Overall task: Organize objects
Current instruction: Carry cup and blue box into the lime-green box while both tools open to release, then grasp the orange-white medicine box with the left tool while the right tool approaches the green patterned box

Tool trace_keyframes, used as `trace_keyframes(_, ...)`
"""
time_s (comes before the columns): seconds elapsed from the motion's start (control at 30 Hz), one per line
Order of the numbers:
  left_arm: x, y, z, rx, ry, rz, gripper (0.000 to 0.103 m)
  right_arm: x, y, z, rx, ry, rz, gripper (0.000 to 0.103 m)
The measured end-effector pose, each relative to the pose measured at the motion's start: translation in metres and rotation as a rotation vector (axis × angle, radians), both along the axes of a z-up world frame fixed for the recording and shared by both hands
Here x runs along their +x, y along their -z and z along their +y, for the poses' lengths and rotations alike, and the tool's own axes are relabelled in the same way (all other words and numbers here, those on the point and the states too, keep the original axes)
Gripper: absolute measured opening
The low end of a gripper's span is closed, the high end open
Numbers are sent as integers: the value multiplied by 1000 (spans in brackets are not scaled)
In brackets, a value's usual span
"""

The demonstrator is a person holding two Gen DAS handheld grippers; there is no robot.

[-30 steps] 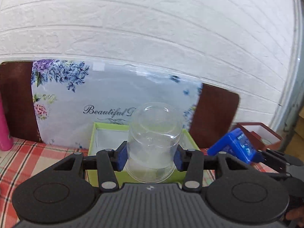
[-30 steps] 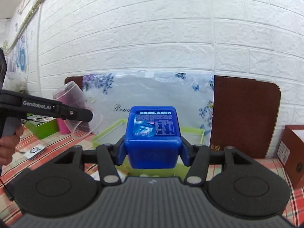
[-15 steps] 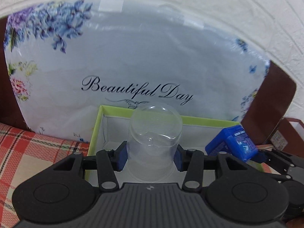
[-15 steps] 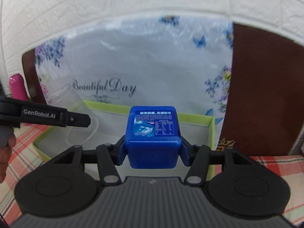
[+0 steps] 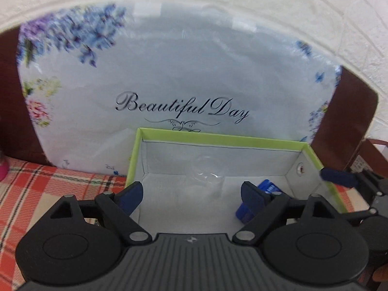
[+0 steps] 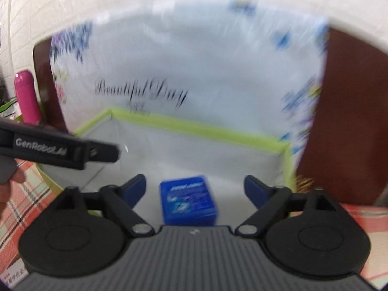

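Observation:
A clear plastic cup [image 5: 206, 177] lies inside the green-rimmed box [image 5: 218, 138], on its white floor. My left gripper [image 5: 191, 194] is open and empty just above the box's near side. A blue box [image 6: 188, 200] lies on the box floor, partly hidden behind my left gripper's right finger in the left wrist view [image 5: 268, 187]. My right gripper [image 6: 195, 189] is open and empty above the blue box. The green-rimmed box [image 6: 194, 125] also shows in the right wrist view, which is blurred.
A floral "Beautiful Day" board [image 5: 181, 84] leans on the white brick wall behind the box. A pink bottle [image 6: 26, 97] stands at the left. A red plaid cloth [image 5: 36, 184] covers the table. A brown board [image 6: 351, 121] stands at the right.
Both grippers have opened. The clear cup has dropped from my left gripper and the blue box from my right gripper; both now lie in the green-rimmed box.

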State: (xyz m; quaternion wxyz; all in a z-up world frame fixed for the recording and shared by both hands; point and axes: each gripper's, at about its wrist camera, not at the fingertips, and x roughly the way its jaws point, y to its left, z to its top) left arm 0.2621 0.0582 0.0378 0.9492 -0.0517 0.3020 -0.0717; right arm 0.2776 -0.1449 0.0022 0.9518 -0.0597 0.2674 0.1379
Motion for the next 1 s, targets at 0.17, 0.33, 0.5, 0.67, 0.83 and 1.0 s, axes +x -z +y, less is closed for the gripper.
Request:
trace_keyframes(0.17, -67, -19, -6, 10, 12, -58, 91, -64, -26, -28, 19, 31, -111, 102)
trace_keyframes(0.33, -126, -1, -20, 28, 21, -36, 91, -136, -30, -53, 68, 44, -105, 103)
trace_keyframes(0.5, -163, 30, -27, -2, 36, 47, 91, -202, -6, -73, 90, 89, -46, 103)
trace_keyframes(0.67, -168, 42, -26, 18, 6, 68, 91, -247, 29, -89, 122, 140, 63, 102)
trace_keyframes(0.83, -153, 44, -30, 24, 22, 62, 91, -265, 44, -95, 152, 169, 112, 98)
trace_keyframes(1.0, -134, 55, -41, 89, 54, 87, 86, -263, 46, -82, 100, 124, 88, 94)
